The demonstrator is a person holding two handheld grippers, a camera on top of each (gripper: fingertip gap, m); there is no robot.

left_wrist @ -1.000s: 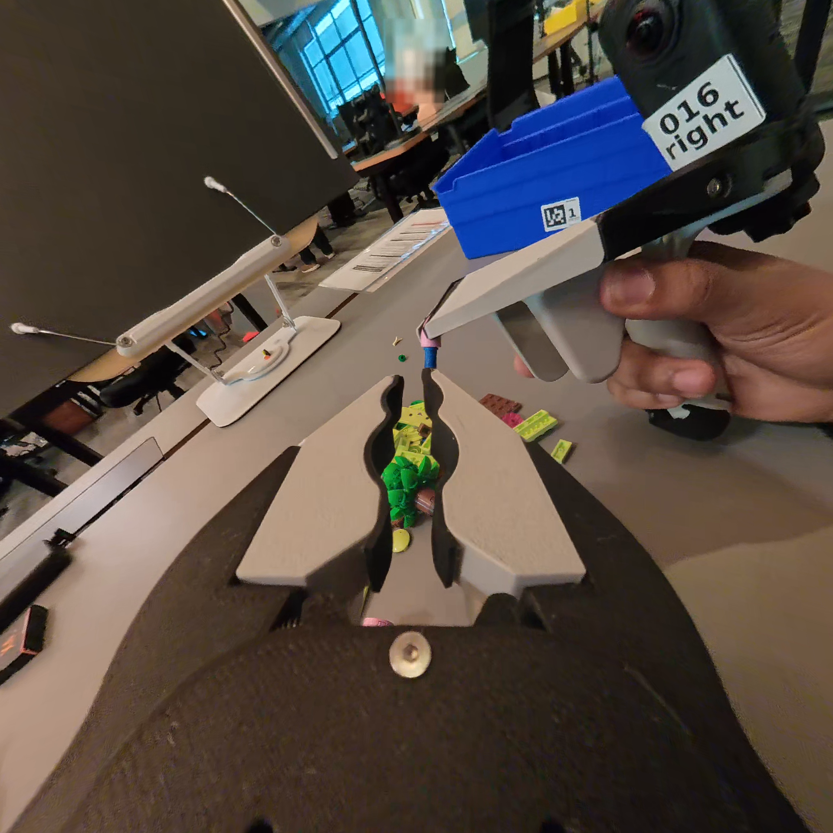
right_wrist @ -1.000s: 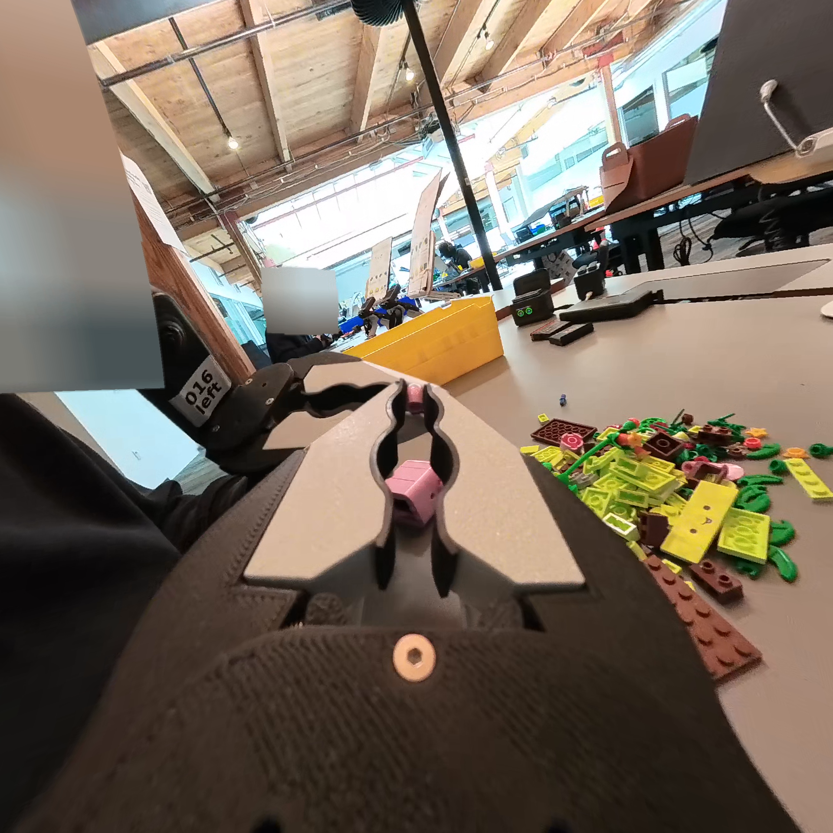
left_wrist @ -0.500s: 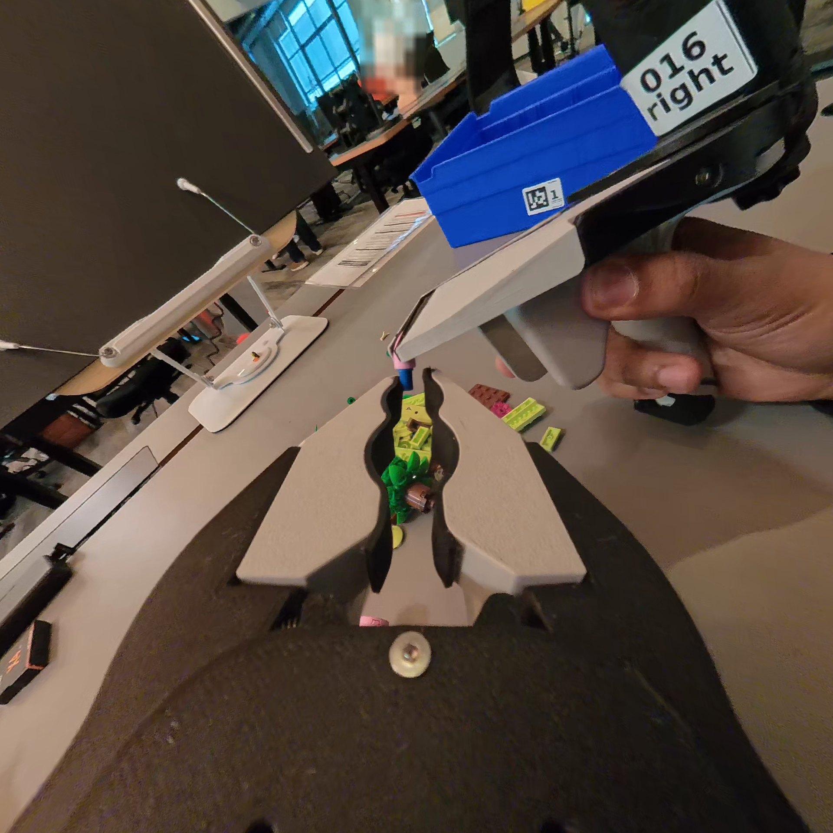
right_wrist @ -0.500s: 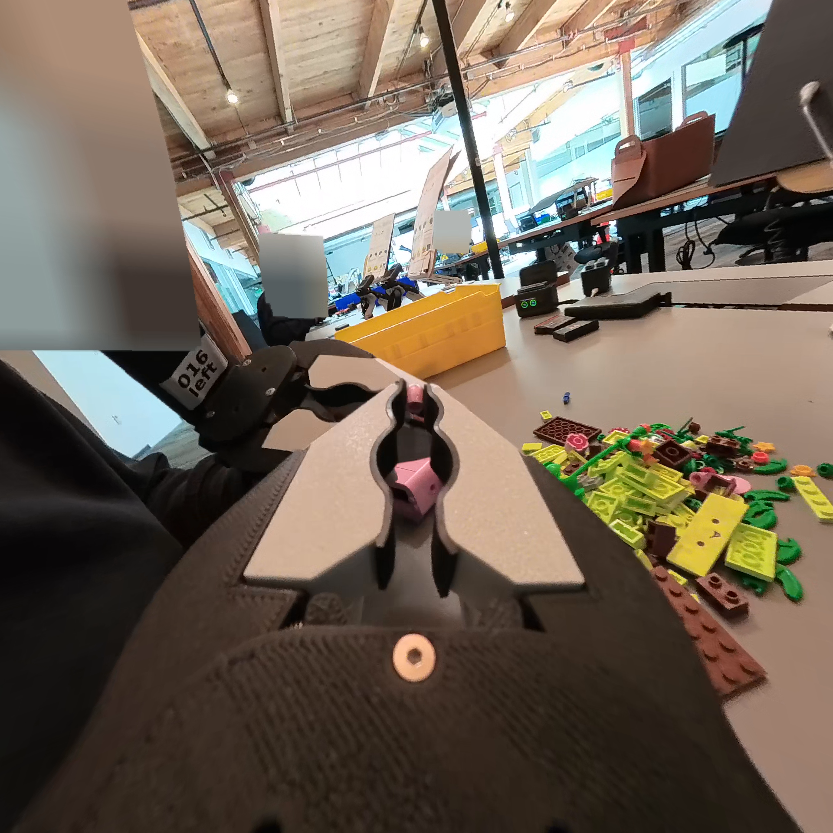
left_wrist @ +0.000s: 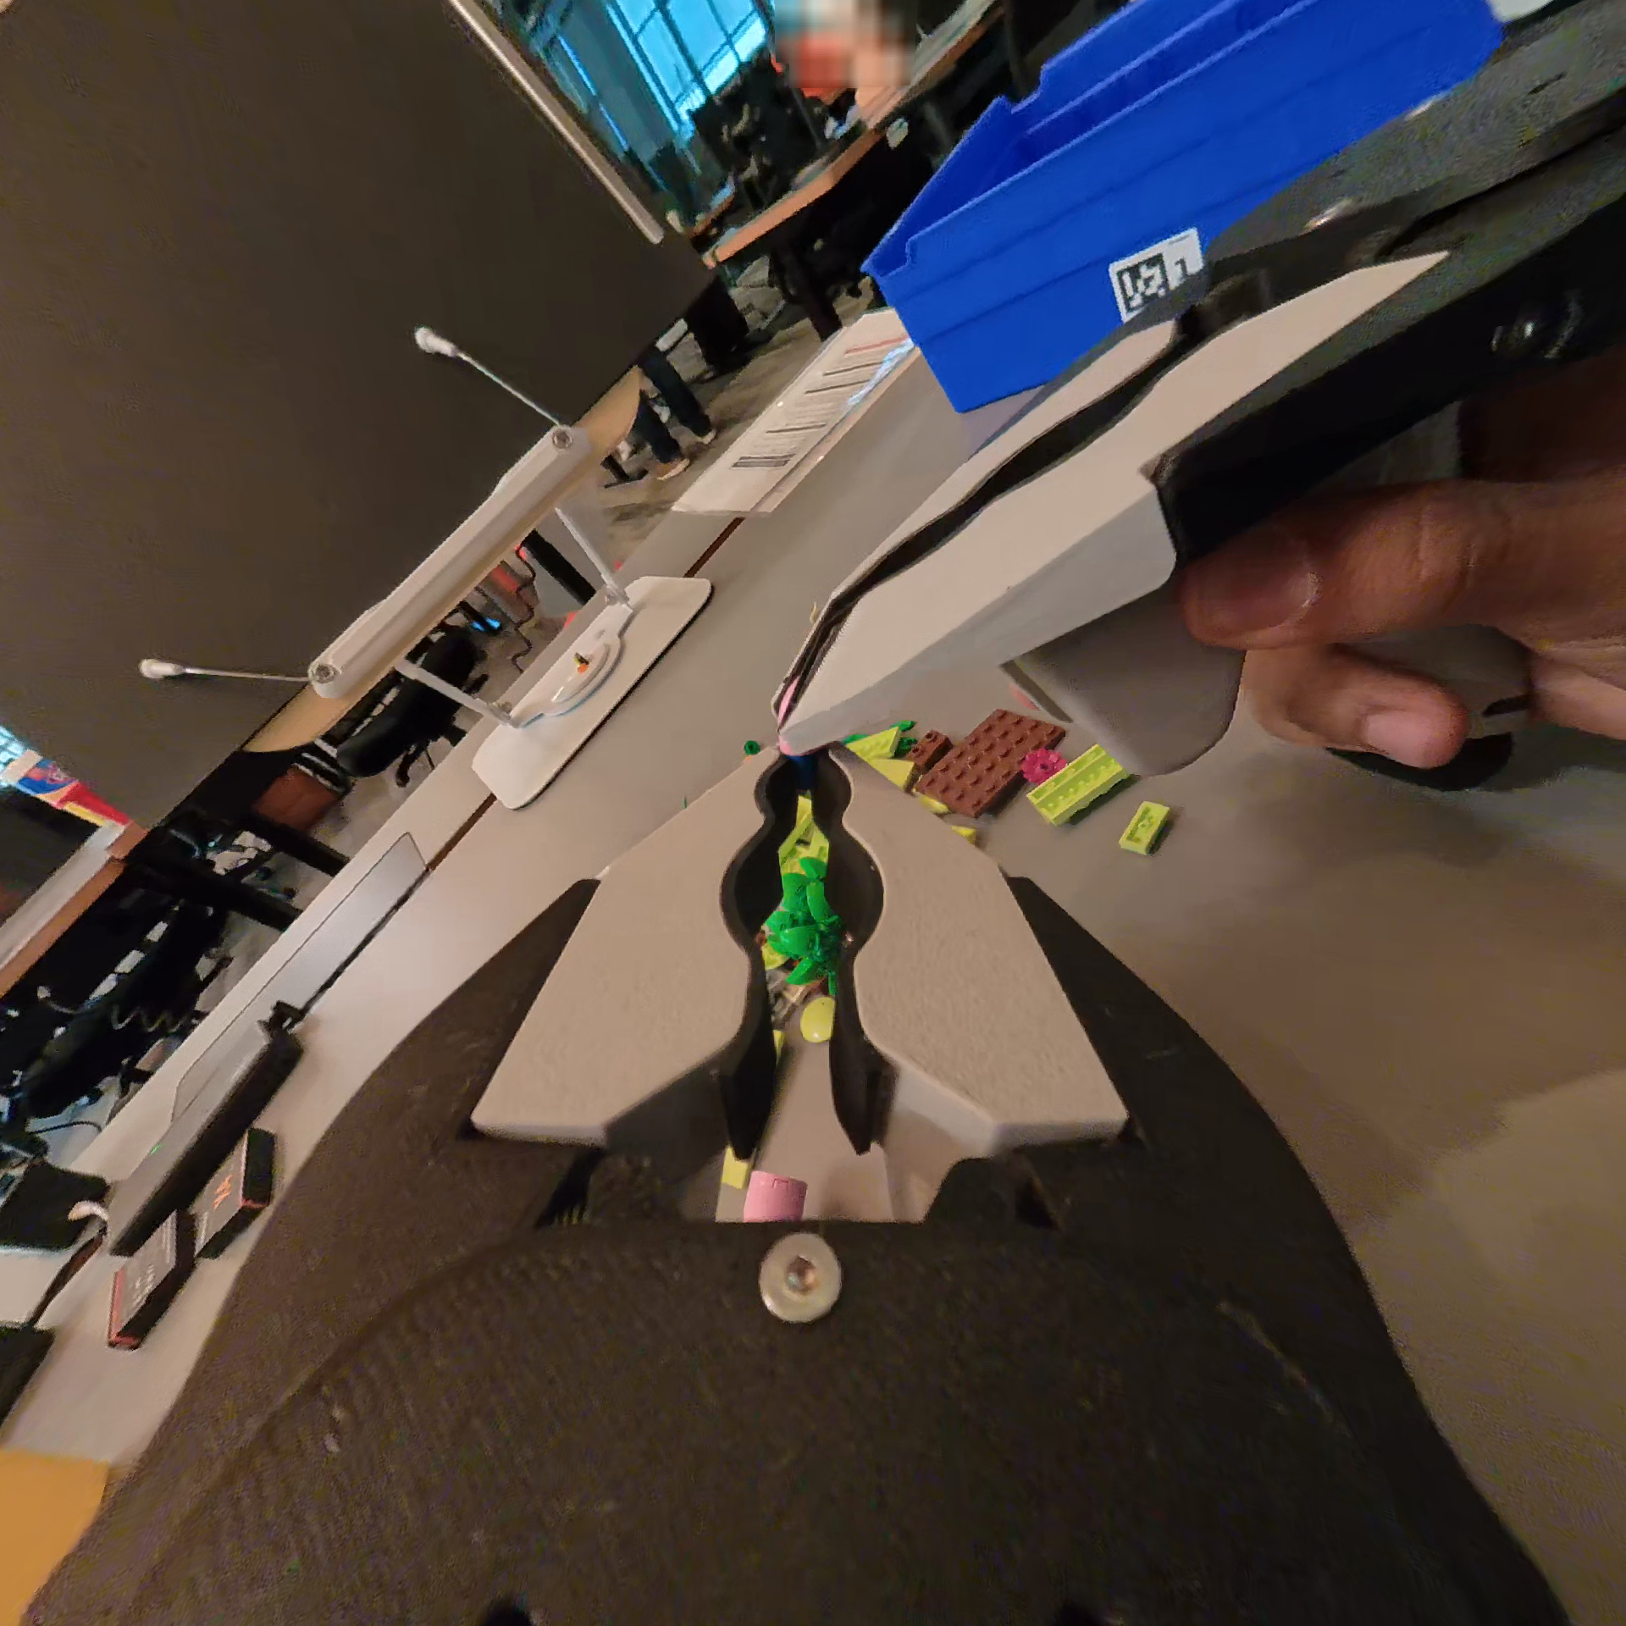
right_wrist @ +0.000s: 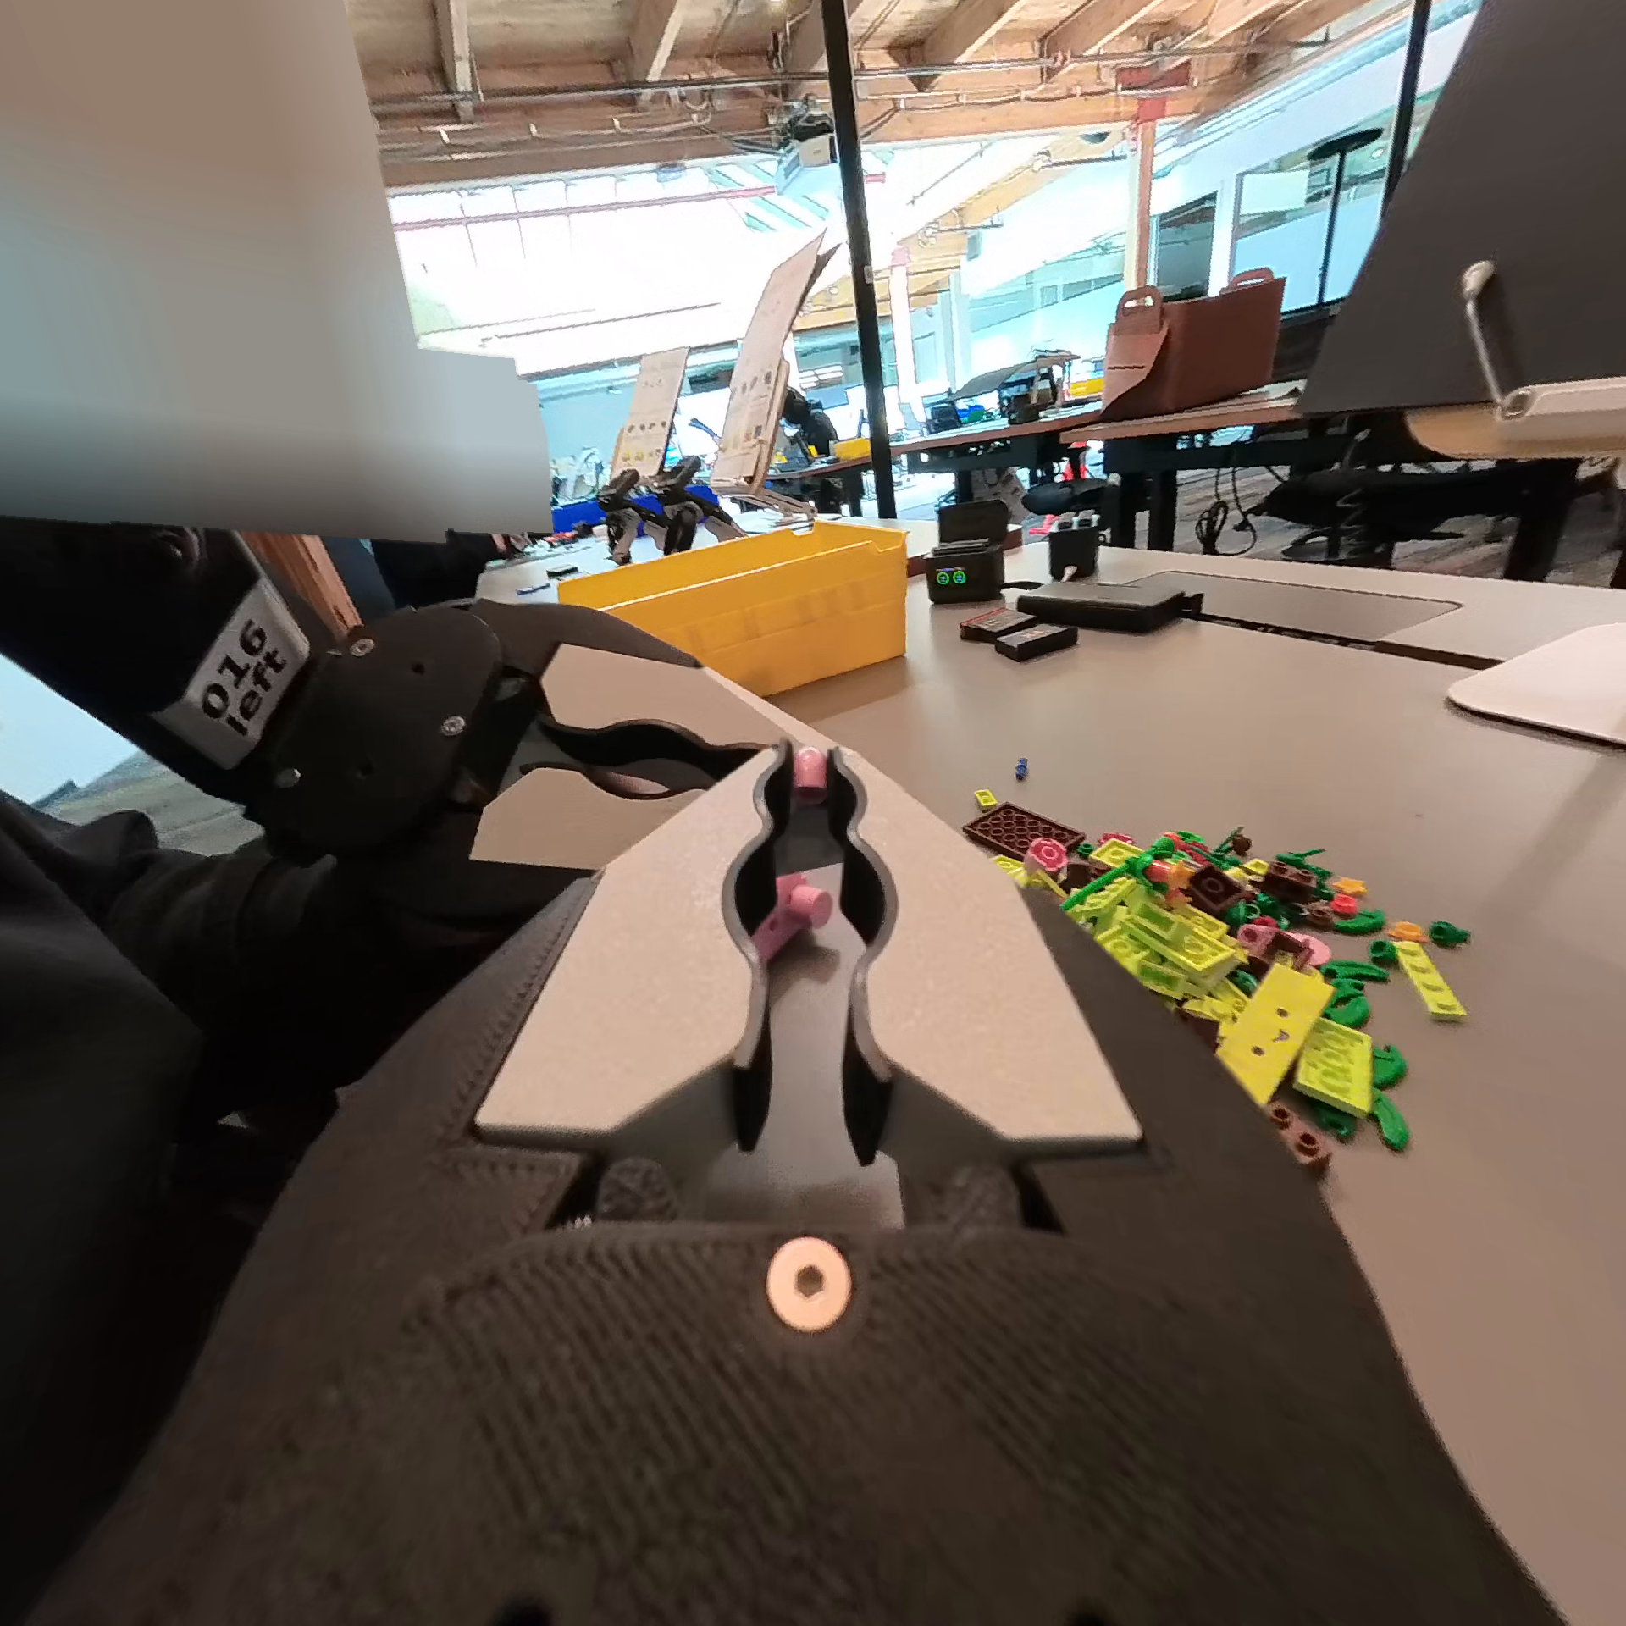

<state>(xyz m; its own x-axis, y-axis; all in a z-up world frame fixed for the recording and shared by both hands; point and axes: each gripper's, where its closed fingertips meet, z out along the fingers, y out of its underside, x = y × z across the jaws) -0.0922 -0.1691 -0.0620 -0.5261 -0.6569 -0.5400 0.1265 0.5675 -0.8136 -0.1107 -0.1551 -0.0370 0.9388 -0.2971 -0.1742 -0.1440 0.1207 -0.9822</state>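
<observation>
Above a grey table point(right_wrist: 1232, 730), the right gripper point(right_wrist: 808, 779) pinches a small pink cylinder piece point(right_wrist: 807, 774) at its nearly closed tips, meeting the left gripper point(left_wrist: 802, 774), jaws narrowed on a partly hidden blue piece point(left_wrist: 801, 767). A brick pile point(right_wrist: 1232, 933) lies just beside; yellow bin point(right_wrist: 765, 598) and blue bin point(left_wrist: 1100, 220) stand behind.

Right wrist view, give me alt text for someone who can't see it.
Right tongs pinch a small pink piece at their tips, meeting the left tongs. A pile of green, yellow and brown bricks lies to the right on the grey table; a yellow bin stands behind.
</observation>
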